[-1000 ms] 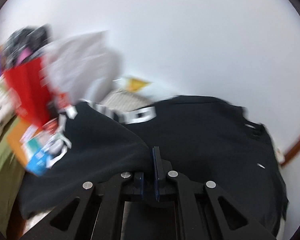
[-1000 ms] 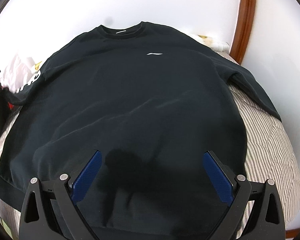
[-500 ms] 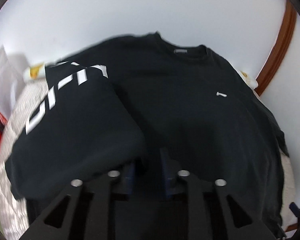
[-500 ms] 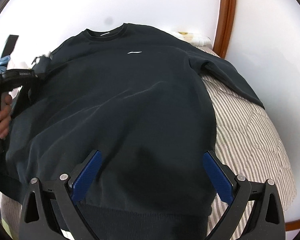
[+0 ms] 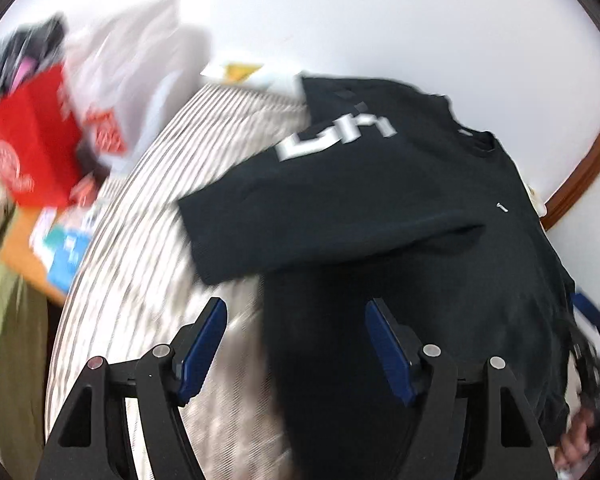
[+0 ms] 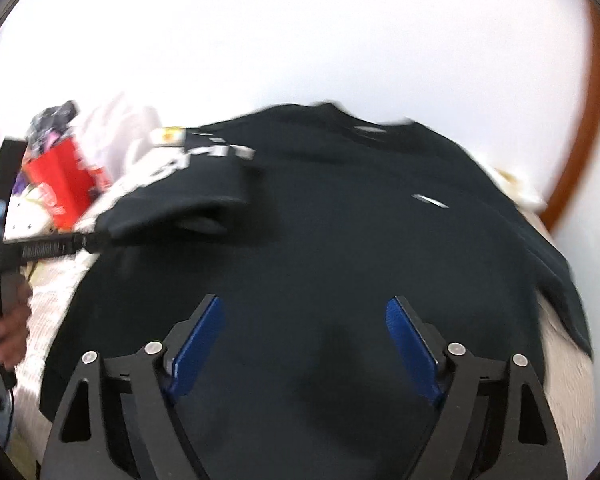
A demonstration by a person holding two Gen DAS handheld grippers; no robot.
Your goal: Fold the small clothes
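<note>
Bedding with grey-and-white stripes (image 5: 148, 248) is carrying the whole job. Black sweatshirt (image 6: 340, 264) is lying chest-up on it, neckline toward the white wall, covering most of the quilt. Left sleeve (image 5: 340, 200) is sitting folded across the chest, cuff end overhanging the body edge toward the stripes. Right sleeve (image 6: 556, 276) is trailing out flat, not folded yet.

Left gripper (image 5: 296, 344) is hovering over the sweatshirt's side edge, jaws opening, nothing between the pads. Right gripper (image 6: 304, 344) is hovering over the lower body, jaws closing, nothing pinched that I can see. So neither tool is holding cloth right now.

Risks, my read:
- Folded sleeve is only resting there; a dragging finger could pull it back off.
- Right jaws closing above the torso could be catching a single layer and bunching the front instead of reaching the loose sleeve.
- Soft quilt could be letting the fold creep.

Off to the left: red bag (image 5: 32, 148) with white print, blurred, unreadable, plus other clutter.

Writing: large white block letters (image 5: 336, 136) on the folded sleeve, too smeared to read reliably. Small white chest logo (image 6: 430, 201), shape only.
</note>
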